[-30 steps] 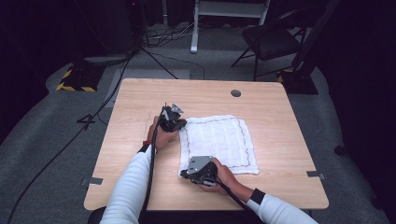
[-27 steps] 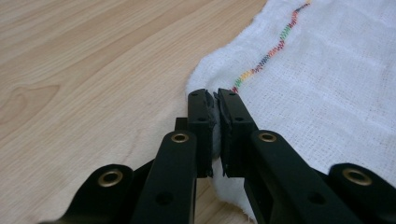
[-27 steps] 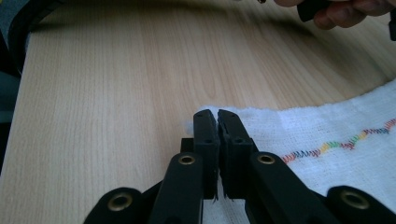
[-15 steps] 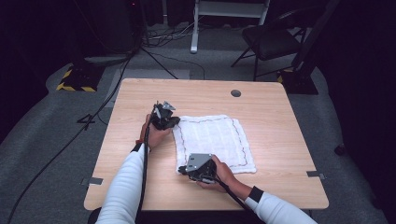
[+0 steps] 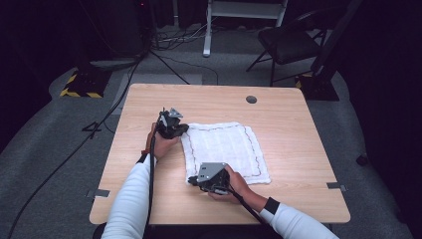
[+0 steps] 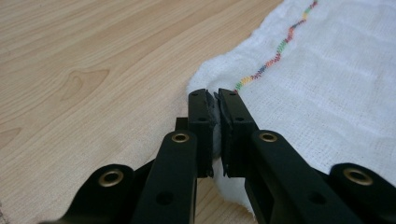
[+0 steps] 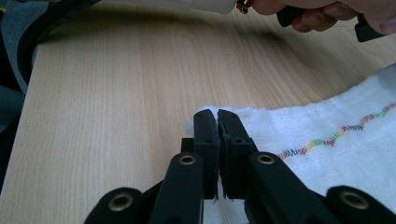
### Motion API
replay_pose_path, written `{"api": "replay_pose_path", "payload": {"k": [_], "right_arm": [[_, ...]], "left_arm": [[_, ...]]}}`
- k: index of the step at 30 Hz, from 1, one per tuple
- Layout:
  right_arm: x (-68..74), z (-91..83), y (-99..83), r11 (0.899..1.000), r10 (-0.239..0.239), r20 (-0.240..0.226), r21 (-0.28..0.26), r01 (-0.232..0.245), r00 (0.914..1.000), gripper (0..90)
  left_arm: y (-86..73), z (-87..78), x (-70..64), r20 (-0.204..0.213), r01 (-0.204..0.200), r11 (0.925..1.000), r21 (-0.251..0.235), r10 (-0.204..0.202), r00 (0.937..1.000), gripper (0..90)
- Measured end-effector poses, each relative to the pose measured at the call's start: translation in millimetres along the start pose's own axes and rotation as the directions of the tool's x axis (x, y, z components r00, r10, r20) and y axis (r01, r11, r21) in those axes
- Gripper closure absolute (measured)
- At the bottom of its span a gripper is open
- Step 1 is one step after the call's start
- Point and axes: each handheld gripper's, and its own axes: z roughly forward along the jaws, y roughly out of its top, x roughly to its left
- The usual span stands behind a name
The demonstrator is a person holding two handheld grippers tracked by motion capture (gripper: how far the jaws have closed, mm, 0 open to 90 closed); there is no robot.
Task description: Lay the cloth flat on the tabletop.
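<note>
Step in hand: securing two corners of the white cloth [image 5: 224,152] along its left edge, as I judge it, before a lift or fold. The cloth lies flat near the middle of the wooden surface [image 5: 293,124], its stitched coloured border [image 6: 273,58] running just inside the hem.

My left tongs [image 5: 180,130] sit at the far-left corner of the cloth. In the left gripper view the left tongs [image 6: 216,100] are clenched on that corner, a thin fold of white fabric pinched between the jaws and the hem bunched slightly just beyond the tips.

My right tongs [image 5: 195,180] sit at the near-left corner. In the right gripper view the right tongs [image 7: 216,119] are closed with the jaws meeting at the cloth's edge; fabric appears to be caught between them, though the overlap at the tips is slight and the view does not make the depth of the grip certain. My left hand [image 7: 327,11] shows at the top of that view, well apart.

Next move, as I judge it: raise both corners together and carry them across toward the right edge. This calls for equal height in both hands and a steady grip, since the shallow right-hand hold could slip under tension.
</note>
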Motion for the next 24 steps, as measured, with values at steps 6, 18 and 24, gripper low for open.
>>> {"api": "replay_pose_path", "payload": {"k": [6,18,24], "right_arm": [[-0.2,-0.1,3.4,1.0,-0.001,0.001,-0.011,0.001,1.0,87.2],[0.3,1.7,7.9,1.0,-0.012,0.003,-0.017,0.012,0.9999,87.1],[3.5,3.0,10.5,0.999,-0.028,0.001,-0.015,0.028,0.9996,87.1]], "left_arm": [[-0.7,-4.6,2.2,-0.001,0.014,0.9997,-0.021,-0.014,0.9999,84.5],[-2.7,-8.3,7.3,-0.018,0.017,0.9997,-0.017,-0.018,0.9997,84.6],[-5.3,-12.4,8.1,-0.031,0.02,0.9995,-0.022,-0.021,0.9993,84.6]]}}
